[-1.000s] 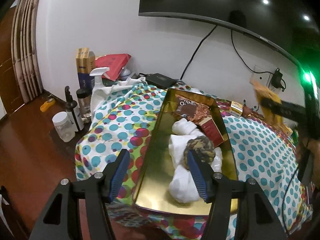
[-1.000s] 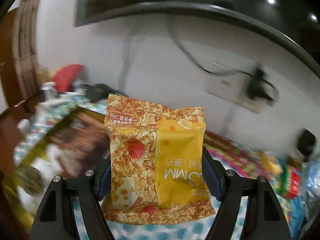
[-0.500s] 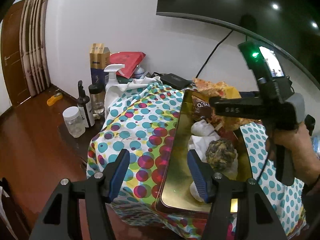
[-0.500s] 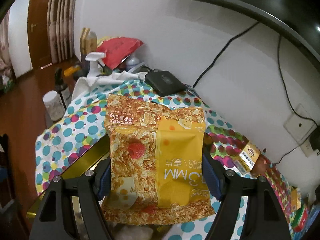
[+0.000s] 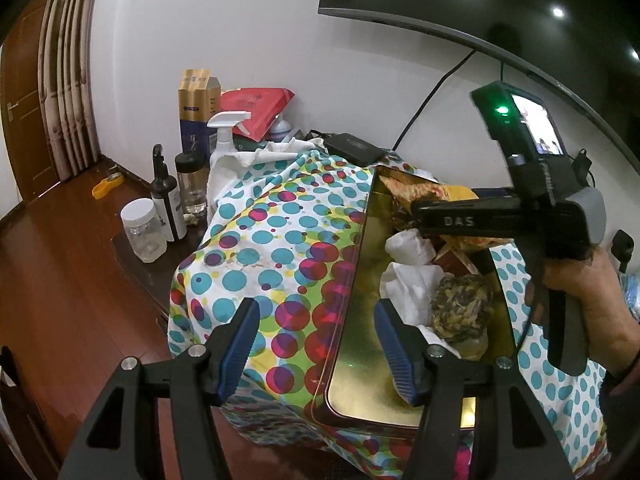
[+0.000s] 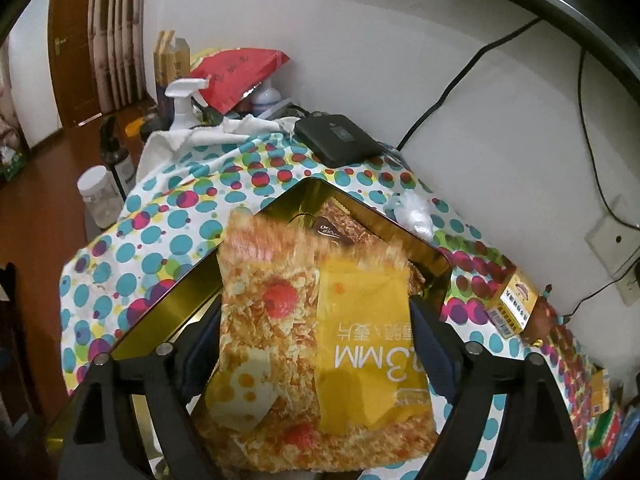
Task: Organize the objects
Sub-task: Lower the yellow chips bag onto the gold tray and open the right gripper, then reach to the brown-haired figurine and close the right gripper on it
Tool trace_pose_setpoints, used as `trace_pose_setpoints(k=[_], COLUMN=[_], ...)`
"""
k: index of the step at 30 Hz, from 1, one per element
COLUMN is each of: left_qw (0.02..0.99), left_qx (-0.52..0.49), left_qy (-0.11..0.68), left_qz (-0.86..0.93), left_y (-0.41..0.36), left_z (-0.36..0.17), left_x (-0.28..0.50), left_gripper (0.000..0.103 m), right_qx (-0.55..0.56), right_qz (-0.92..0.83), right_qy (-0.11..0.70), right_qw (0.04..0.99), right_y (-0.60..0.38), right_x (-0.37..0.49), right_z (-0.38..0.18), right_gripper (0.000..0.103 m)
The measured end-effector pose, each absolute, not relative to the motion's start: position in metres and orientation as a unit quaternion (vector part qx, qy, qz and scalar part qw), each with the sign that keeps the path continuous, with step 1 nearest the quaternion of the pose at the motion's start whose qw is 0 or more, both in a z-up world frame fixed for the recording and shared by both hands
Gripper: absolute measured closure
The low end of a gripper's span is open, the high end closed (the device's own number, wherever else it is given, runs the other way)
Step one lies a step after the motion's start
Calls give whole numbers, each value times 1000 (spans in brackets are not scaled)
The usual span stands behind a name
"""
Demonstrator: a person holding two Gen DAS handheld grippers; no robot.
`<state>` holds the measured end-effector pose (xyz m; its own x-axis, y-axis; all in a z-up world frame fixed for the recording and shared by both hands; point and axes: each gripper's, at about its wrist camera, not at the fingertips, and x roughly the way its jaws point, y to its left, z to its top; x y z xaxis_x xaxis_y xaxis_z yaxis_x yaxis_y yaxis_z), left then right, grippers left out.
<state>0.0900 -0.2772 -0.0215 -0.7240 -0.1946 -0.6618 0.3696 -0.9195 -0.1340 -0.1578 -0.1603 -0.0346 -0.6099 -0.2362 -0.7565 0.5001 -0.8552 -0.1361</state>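
Note:
A yellow and orange snack packet (image 6: 320, 320) hangs blurred between the fingers of my right gripper (image 6: 316, 344). Its jaws are opening, and both pads stand just clear of the packet's edges. The packet (image 5: 424, 192) is over the far end of the gold metal tray (image 5: 356, 260), which lies on the polka-dot cloth. White cloths (image 5: 412, 284), a brownish bundle (image 5: 460, 304) and a red box (image 5: 452, 260) lie in the tray. My left gripper (image 5: 316, 344) is open and empty above the tray's near left corner.
A spray bottle (image 5: 224, 136), a dark pump bottle (image 5: 164, 200) and a clear jar (image 5: 142, 228) stand left of the polka-dot cloth (image 5: 260, 248). A black box (image 6: 336, 140) and a small yellow carton (image 6: 516, 304) lie near the wall. A person's hand (image 5: 580, 292) grips the right handle.
My right gripper came in over the gold tray with the packet and sank. Its jaws have spread and the packet has slipped lower between them. The left gripper stays open.

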Motion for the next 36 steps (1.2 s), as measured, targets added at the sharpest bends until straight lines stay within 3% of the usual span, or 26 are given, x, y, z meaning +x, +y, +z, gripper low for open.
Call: trace_pose_setpoints(k=[11,24,29,34,36], left_qw=[141,42,-9,-51,-65], left_qx=[333,329,344,358,363], left_qy=[127,88,64,40,31], left_qz=[-924,-939,-937,-931,-929], left_y=[-264,-187,-143,-104,-92], left_z=[-18,-9,-17,-28,-33], left_x=[87,62,42,26,20], left_gripper=[42,42,42,42,42], right_qx=[340,374,386,390,390], right_qz=[-907,-926,-922,-920,-919], right_qy=[76,42,27,42,51], right_qw=[234,20,-3,-6,-11], right_y=[-85,63,82,79,76], right_x=[-125,-186,-221,-250,-259], right_z=[-7,-59,-77,-89,-94], right_gripper=[14,12,12,23,23])
